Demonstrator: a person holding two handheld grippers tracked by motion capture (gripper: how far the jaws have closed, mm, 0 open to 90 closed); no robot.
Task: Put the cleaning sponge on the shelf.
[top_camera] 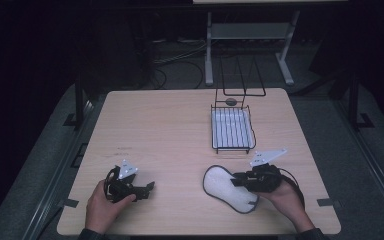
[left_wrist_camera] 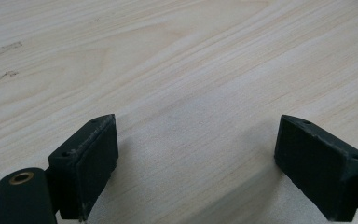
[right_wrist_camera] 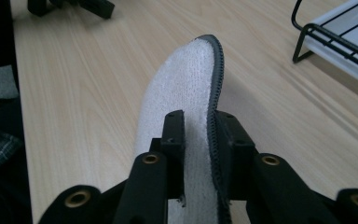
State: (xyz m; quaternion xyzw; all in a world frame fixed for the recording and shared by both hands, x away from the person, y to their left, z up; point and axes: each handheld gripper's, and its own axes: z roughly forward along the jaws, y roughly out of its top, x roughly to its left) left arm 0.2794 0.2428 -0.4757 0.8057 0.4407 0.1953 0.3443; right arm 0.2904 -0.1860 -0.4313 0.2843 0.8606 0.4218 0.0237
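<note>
Right gripper (right_wrist_camera: 198,135) pinching insole (right_wrist_camera: 186,79) edge; left gripper (left_wrist_camera: 196,154) spread, low over table (left_wrist_camera: 177,60)

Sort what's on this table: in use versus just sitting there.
In use:
white insole, clamped on edge between the right gripper jaws

Just sitting there:
wire rack, apart from the insole
left gripper, jaws open above bare table

You see a wooden table (top_camera: 170,125) carrying a black wire rack (top_camera: 232,127) with a white tray inside, toward its far right; a metal stand (top_camera: 250,35) rises behind.
</note>
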